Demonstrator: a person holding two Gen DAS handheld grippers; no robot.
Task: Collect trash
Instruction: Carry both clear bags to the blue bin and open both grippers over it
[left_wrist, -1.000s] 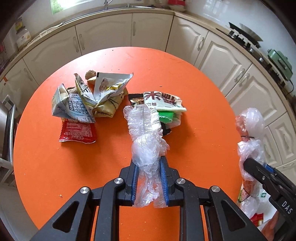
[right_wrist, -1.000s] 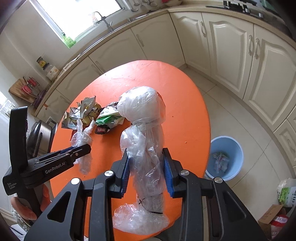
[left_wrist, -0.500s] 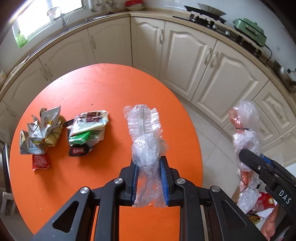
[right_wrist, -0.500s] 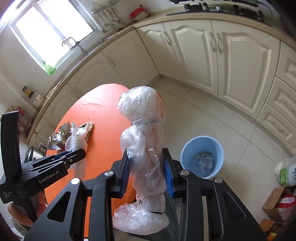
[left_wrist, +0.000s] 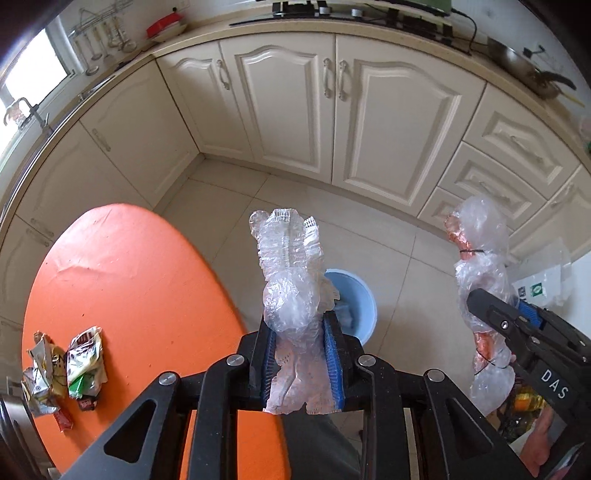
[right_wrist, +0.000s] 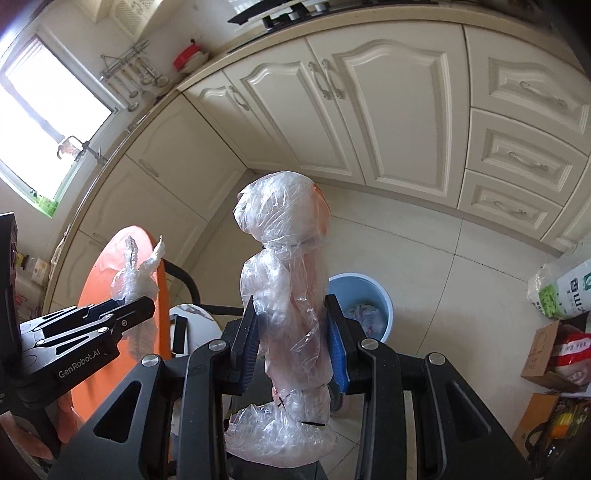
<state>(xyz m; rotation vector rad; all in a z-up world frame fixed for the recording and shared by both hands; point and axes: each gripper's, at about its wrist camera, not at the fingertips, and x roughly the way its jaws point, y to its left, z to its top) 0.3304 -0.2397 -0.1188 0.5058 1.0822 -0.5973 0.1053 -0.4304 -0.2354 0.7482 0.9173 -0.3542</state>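
Left gripper (left_wrist: 302, 352) jaws have just been opening, crumpled clear plastic (left_wrist: 291, 291) still between the pads. Right gripper (right_wrist: 293, 349) clamps a tied plastic bag (right_wrist: 284, 295). Blue bin (left_wrist: 354, 301) on the floor sits directly ahead and below both, left nearer.

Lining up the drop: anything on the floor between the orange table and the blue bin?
Bare tile in the left wrist view between the orange table and the blue bin.

Home kitchen, cream cabinets (left_wrist: 388, 122), hob (right_wrist: 295, 11) on worktop, sink tap (right_wrist: 79, 147), hanging utensils (right_wrist: 140, 81)
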